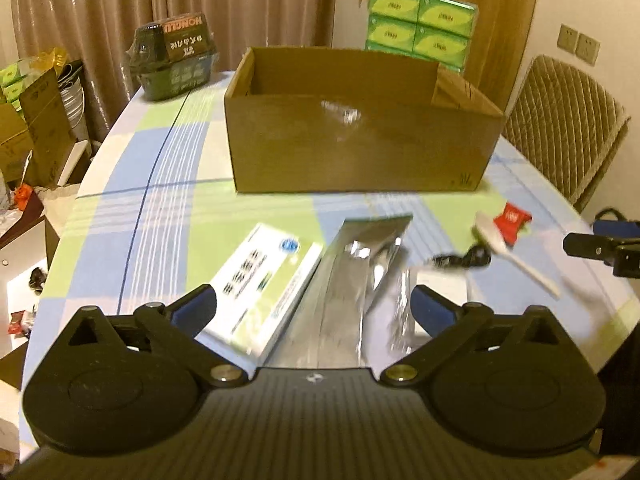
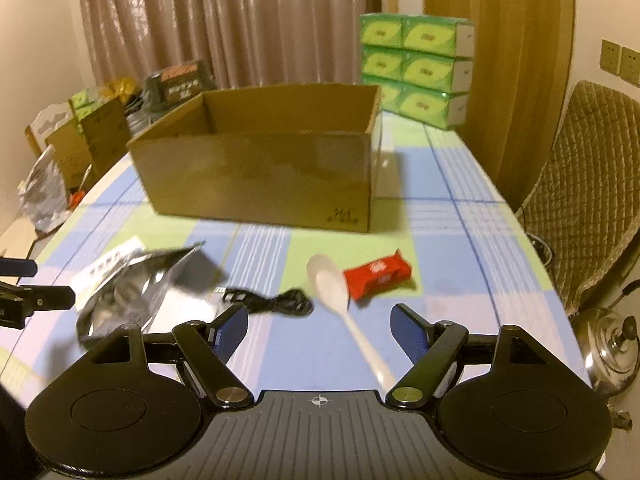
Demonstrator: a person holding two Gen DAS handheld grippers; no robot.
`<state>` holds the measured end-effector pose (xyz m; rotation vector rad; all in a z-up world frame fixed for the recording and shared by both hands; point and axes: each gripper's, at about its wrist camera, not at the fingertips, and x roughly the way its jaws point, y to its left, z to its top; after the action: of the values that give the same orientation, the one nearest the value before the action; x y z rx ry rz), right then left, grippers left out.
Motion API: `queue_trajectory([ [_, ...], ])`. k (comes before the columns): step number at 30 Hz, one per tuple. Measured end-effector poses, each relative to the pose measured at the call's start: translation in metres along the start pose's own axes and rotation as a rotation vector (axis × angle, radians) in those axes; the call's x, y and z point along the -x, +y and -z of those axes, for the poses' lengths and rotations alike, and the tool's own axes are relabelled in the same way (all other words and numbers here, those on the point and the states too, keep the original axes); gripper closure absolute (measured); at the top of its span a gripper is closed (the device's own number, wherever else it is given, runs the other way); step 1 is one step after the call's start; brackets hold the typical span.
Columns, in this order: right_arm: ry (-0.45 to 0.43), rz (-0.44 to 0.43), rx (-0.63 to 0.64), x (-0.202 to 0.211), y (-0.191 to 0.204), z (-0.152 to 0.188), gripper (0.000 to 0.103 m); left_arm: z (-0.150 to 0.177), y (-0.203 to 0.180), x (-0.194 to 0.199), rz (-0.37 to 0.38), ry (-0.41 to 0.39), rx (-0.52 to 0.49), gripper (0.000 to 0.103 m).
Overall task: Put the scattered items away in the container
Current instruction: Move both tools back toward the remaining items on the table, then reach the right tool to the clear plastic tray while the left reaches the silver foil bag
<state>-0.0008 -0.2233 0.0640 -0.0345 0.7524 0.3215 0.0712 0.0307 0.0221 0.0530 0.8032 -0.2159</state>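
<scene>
Both tools hover with jaws apart over scattered items in front of the open box.

The left tool [image 1: 314, 306] straddles a silver pouch [image 1: 352, 264] and white carton [image 1: 264, 284]; the right tool [image 2: 320, 330] straddles a spoon [image 2: 340, 304], red packet [image 2: 378, 274] at 1 o'clock, blurred black cable [image 2: 276, 304] at 10. The cardboard box [image 1: 356, 148] sits at 12, clear surface [image 2: 448, 220] around it.

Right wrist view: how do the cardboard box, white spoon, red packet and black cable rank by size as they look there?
1. cardboard box, by far the largest.
2. white spoon, long but thin, and nearest the camera, which flatters it.
3. black cable and red packet look about alike; I would not rank them.
</scene>
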Motion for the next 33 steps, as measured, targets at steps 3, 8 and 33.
queue_trajectory([
  [3, 0.016, -0.015, 0.022, 0.000, 0.006, 0.005, 0.026, 0.010, 0.001, 0.002, -0.006, 0.029, -0.028, 0.002],
  [8, 0.033, -0.051, 0.061, -0.004, 0.018, 0.007, 0.021, 0.021, -0.002, 0.001, 0.001, 0.069, -0.067, 0.002],
  [33, 0.195, -0.146, -0.029, -0.078, 0.079, 0.007, 0.008, 0.028, 0.011, -0.012, 0.033, 0.071, -0.098, 0.003],
])
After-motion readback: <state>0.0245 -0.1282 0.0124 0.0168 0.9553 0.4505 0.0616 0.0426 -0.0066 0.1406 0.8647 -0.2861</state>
